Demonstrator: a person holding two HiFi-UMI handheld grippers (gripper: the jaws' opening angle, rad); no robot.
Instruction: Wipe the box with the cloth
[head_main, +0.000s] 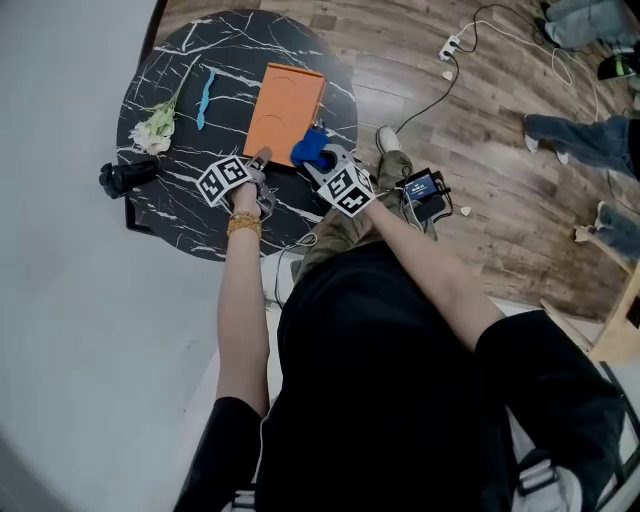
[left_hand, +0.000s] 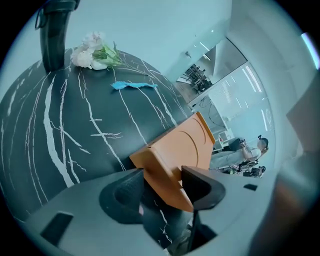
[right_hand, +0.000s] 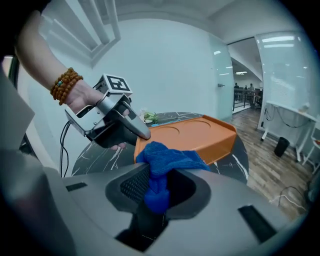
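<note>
An orange flat box (head_main: 285, 105) (left_hand: 182, 147) (right_hand: 195, 132) lies on the round black marble table (head_main: 180, 215). My left gripper (head_main: 262, 158) (left_hand: 162, 187) straddles the box's near corner, jaws wide with both pads against it. In the right gripper view that left gripper (right_hand: 142, 134) shows at the box's near left end. My right gripper (head_main: 318, 165) (right_hand: 155, 187) is shut on a bunched blue cloth (head_main: 310, 148) (right_hand: 167, 160). The cloth hangs just in front of the box's near right corner. Whether it touches the box I cannot tell.
White flowers (head_main: 155, 128) (left_hand: 92, 55) and a light-blue strip (head_main: 204, 95) (left_hand: 132, 85) lie on the table's far left. A black object (head_main: 125, 177) (left_hand: 55, 35) stands at its left edge. A power strip (head_main: 450, 47) with cable and a bystander's legs (head_main: 585, 135) are on the wooden floor.
</note>
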